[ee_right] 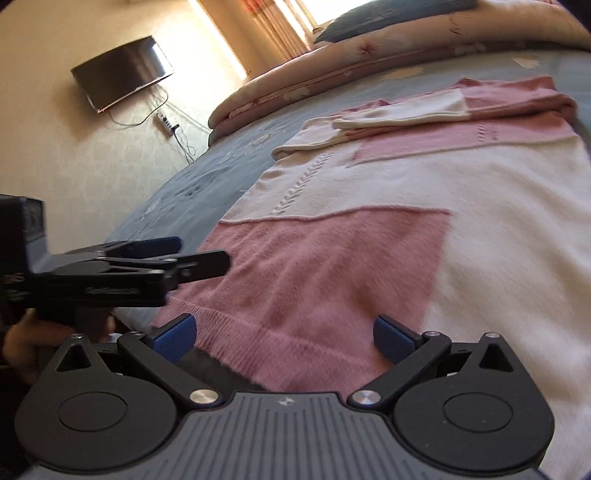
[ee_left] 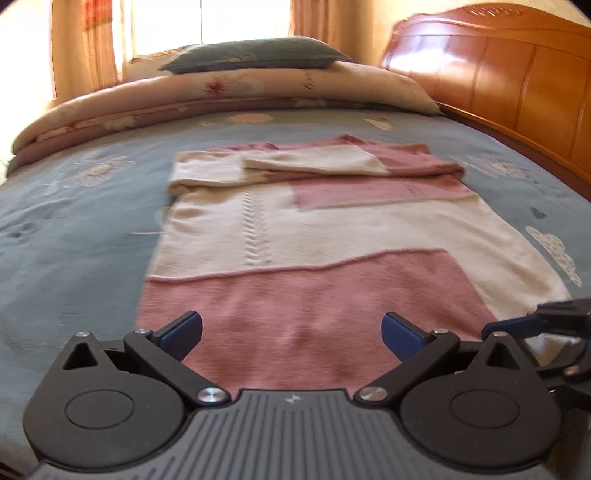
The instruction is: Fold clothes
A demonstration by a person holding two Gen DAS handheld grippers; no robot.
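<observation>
We hold both grippers low and pointing forward, side by side. Left gripper (ee_left: 291, 332): jaws spread wide, blue pads (ee_left: 184, 328) well apart, nothing between them. Right gripper (ee_right: 284, 334): jaws likewise spread wide, pads (ee_right: 177, 334) apart and empty. In the right wrist view the left gripper shows side-on at the left, level, with our hand (ee_right: 22, 350) partly visible beneath its handle.

Sunlit curtained window (ee_left: 207, 26) behind the bed (ee_left: 74, 229); wooden headboard (ee_left: 517, 85) right; wall-mounted television (ee_right: 122, 72) on cream wall (ee_right: 55, 147)
</observation>
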